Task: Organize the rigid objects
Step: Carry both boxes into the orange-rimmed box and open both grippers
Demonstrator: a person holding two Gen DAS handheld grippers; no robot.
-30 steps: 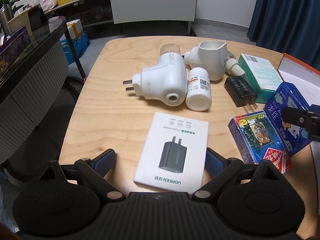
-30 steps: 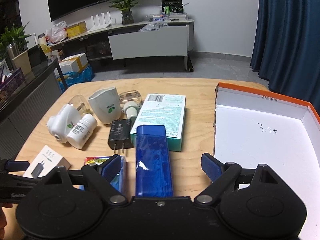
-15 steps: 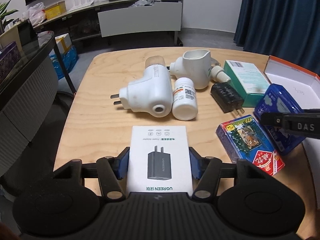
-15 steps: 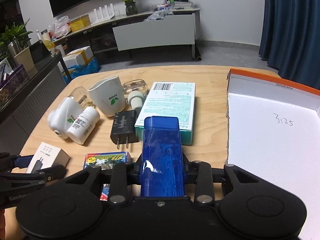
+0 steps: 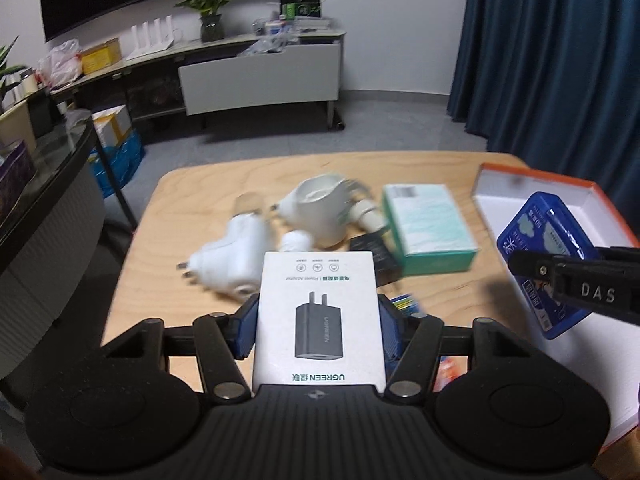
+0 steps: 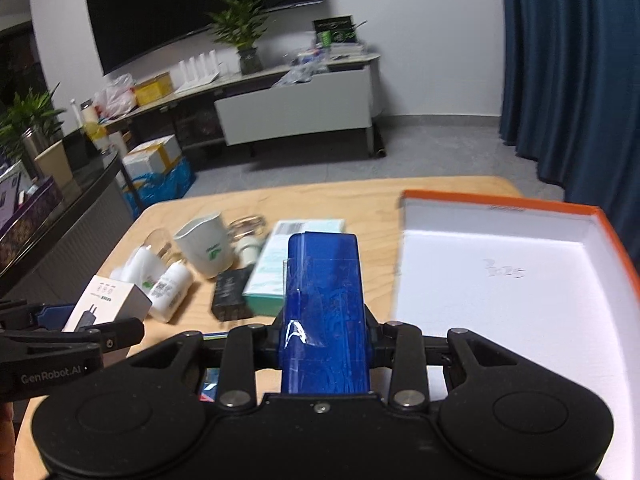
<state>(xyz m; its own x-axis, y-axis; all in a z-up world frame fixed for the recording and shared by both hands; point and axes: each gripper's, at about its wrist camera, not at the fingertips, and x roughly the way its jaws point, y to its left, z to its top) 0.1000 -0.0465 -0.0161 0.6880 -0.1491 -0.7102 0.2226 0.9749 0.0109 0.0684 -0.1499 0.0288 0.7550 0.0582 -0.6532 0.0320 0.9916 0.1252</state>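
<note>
L gripper [image 5: 318, 328] pinches white adapter box [image 5: 318, 316] btwn both pads, box sticking fwd past fingertips, clear of table [image 5: 160, 248]. R gripper [image 6: 325, 340] clamps blue box [image 6: 323, 300] same way, open orange-rimmed box [image 6: 500, 280] just right of fingers.

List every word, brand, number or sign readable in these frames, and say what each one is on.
"UGREEN": white charger box held in the left gripper.
"DAS": finger of the right gripper.
"GenRobot.AI": left gripper's finger, seen in the right wrist view.
Handwriting inside the orange-rimmed tray: blurred, unreadable.
Print on the blue box, teal box and white bottle: too blurred to read.
</note>
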